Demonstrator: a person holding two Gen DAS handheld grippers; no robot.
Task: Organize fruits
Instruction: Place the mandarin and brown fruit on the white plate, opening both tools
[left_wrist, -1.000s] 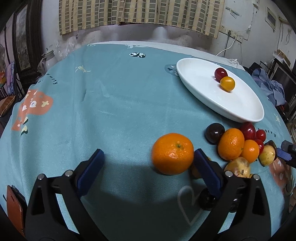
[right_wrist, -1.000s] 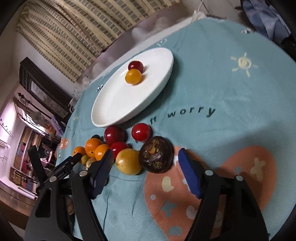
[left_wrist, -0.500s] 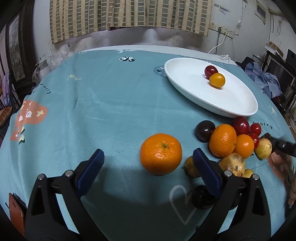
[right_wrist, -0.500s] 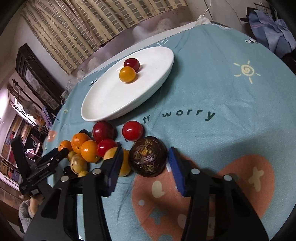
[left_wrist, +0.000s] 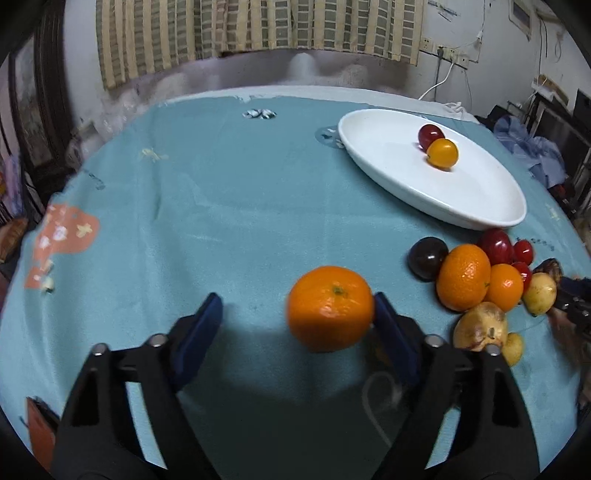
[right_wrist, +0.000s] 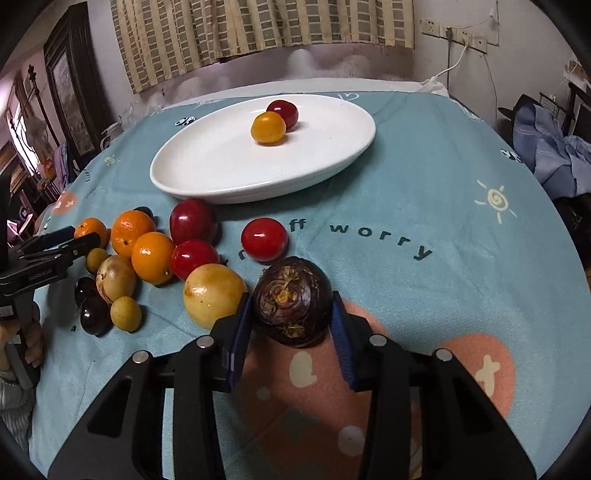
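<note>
A large orange lies on the teal tablecloth between the fingers of my left gripper. Its jaws are closing: the right pad touches the orange and the left pad stands apart from it. My right gripper is closing too, and both blue pads touch a dark purple fruit that rests on the cloth. The white oval plate behind it holds a red fruit and a yellow-orange one. A pile of oranges, red fruits and yellow fruits lies left of the purple fruit.
The plate sits at the far right of the round table in the left wrist view, with the fruit pile in front of it. A hand holds the left gripper at the pile's left. Clothes lie beyond the table's right edge.
The left jaws have narrowed, and the orange now sits against the right pad. The right gripper has rolled level and its pads have closed in onto the dark purple fruit.
</note>
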